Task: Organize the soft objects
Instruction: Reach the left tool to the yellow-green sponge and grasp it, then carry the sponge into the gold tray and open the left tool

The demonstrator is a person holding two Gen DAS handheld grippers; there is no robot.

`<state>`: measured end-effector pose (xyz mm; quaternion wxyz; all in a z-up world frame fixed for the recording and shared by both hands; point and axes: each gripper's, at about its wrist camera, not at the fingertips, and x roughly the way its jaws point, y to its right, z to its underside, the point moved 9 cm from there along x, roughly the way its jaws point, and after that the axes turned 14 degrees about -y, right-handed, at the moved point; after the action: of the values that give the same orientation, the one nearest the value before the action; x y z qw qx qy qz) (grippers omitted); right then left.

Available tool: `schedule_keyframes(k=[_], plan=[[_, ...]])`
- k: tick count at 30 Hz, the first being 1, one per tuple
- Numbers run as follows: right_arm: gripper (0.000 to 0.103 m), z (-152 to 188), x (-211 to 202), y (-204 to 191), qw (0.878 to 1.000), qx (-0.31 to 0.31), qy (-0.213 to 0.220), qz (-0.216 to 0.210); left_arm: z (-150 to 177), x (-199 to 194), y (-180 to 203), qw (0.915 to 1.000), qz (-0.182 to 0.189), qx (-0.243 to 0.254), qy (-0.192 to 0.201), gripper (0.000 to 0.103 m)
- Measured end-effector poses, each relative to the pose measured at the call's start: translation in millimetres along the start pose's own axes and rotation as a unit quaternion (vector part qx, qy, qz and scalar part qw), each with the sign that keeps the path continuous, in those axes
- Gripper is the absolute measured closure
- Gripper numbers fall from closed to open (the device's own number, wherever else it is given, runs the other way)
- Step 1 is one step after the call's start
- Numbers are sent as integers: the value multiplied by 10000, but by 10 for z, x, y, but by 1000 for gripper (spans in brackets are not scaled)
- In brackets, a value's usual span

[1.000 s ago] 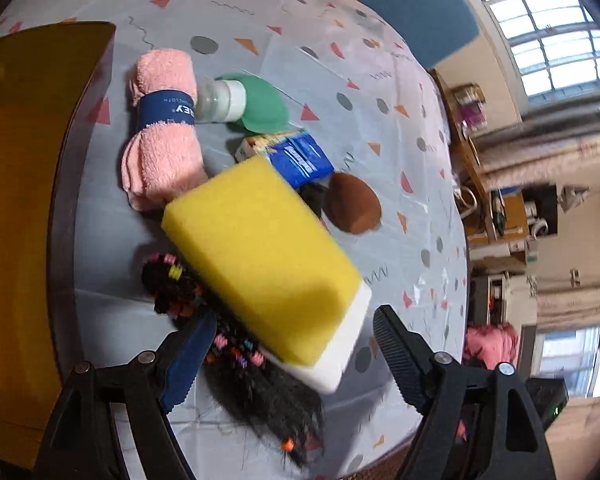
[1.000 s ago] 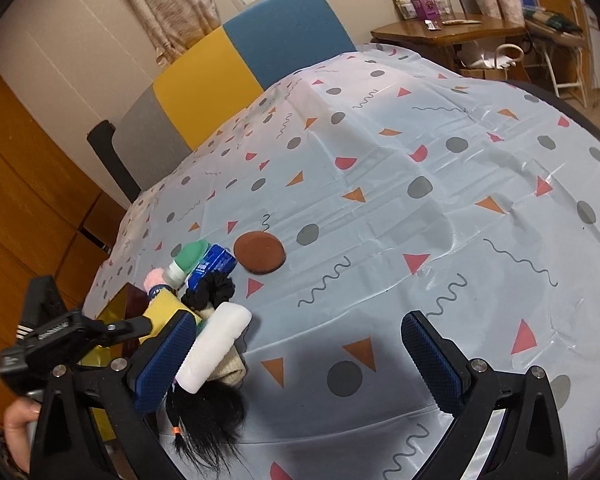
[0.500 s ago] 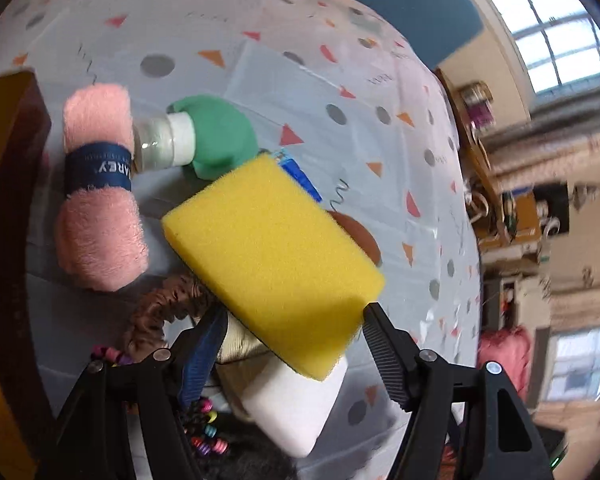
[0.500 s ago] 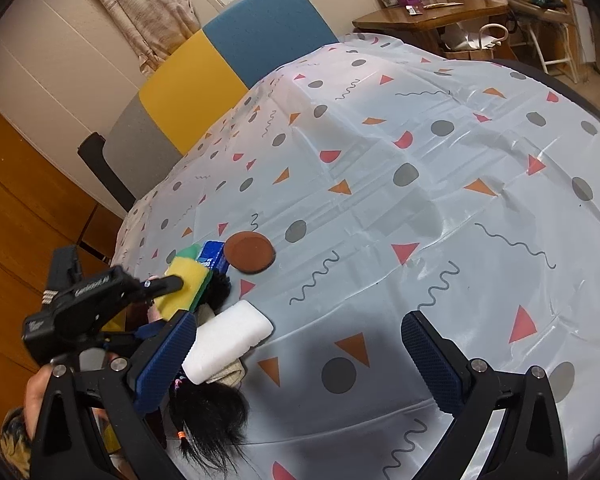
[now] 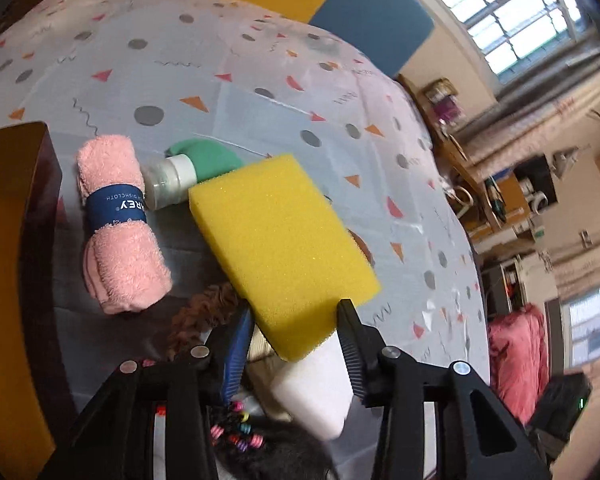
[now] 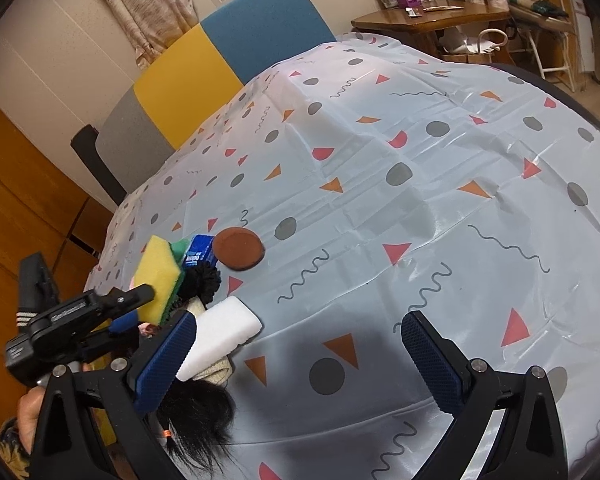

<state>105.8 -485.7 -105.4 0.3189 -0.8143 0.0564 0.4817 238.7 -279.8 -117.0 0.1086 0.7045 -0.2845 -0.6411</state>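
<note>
My left gripper is shut on a yellow sponge and holds it lifted above the pile; it also shows in the right wrist view. Below lie a white foam block, a rolled pink towel with a blue band, a brown scrunchie, a black scrunchie, and black hair with coloured beads. My right gripper is open and empty over the tablecloth, its left finger close to the white block.
A small bottle, a green round thing, a blue packet and a brown disc lie beside the pile. A dark orange box stands at the left. A yellow and blue chair stands behind the patterned tablecloth.
My left gripper closed on the yellow sponge and lifted it off the white block. The right gripper stayed open and hardly moved.
</note>
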Motion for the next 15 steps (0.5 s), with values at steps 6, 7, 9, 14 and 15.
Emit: schedule_keyframes(k=[6,7,9,14,15], plan=[[0,17,52,32,9999,-17,-92,109,256,-295,47,9973,-305,645,171,61],[0,23,65,28,9999,-22,-118,119,310,-365,42,9964,-357,738,224,61],[0,40,92,15,9997,-62,-171,135,416,-510,9,9950,-415,849,316,61],[0,87,177,-45,9992,-176,-347,91,672,-994,-271,9932,-491,859,616,61],[0,99,191,-57,9991,-202,-370,102,711,-1096,-382,9932,-520,792,672,61]])
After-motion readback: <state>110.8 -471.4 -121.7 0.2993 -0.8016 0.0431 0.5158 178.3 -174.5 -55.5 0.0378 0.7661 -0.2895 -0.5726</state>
